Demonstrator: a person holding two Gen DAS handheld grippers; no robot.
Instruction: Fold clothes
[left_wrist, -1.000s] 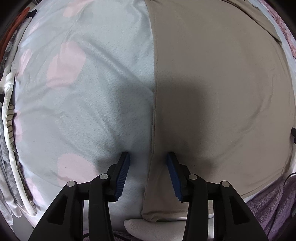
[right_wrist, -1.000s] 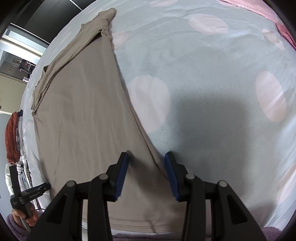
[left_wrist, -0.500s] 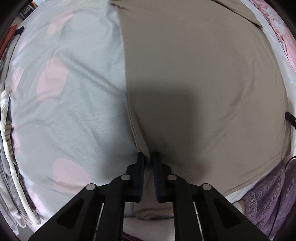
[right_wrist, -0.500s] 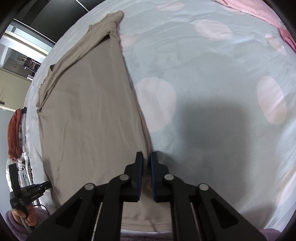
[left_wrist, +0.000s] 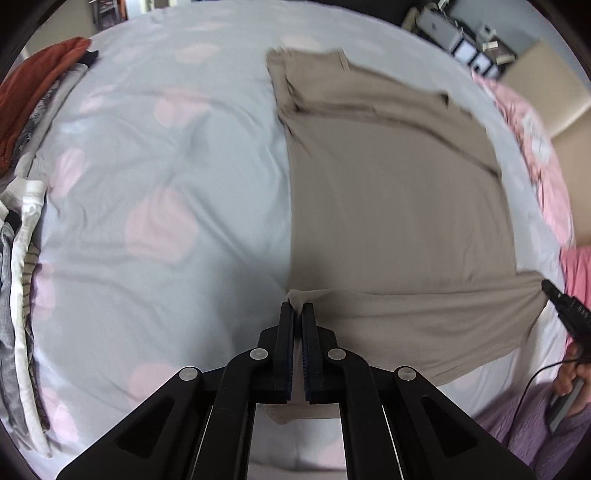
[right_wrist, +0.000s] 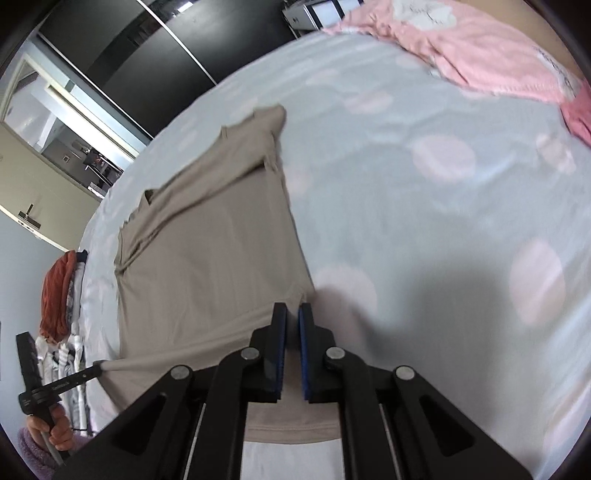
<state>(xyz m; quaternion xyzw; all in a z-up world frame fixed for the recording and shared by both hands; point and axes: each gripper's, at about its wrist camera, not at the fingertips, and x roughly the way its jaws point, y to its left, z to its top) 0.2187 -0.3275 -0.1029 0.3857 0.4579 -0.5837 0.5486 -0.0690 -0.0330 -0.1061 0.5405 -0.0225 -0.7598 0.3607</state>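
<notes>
A beige T-shirt (left_wrist: 399, 206) lies spread on a pale blue bed sheet with pink dots (left_wrist: 166, 206). My left gripper (left_wrist: 297, 308) is shut on the shirt's left side edge near the hem, and the cloth there is lifted. My right gripper (right_wrist: 292, 309) is shut on the right side edge of the same T-shirt (right_wrist: 207, 258). The fabric is pulled taut in a raised band between the two grippers. In the left wrist view the right gripper (left_wrist: 546, 286) shows at the far right edge. The right wrist view catches the left gripper (right_wrist: 99, 365) at lower left.
A pile of clothes (left_wrist: 26, 122) with an orange-red garment on top lies along the bed's left edge. Pink bedding (right_wrist: 480, 48) sits at the far right. A person's hand (right_wrist: 55, 428) holds the left tool. A dark wardrobe (right_wrist: 147, 44) stands behind the bed.
Both grippers went from open astride the shirt's side edges to shut on them. They have since risen, lifting the lower part of the shirt off the bed.
</notes>
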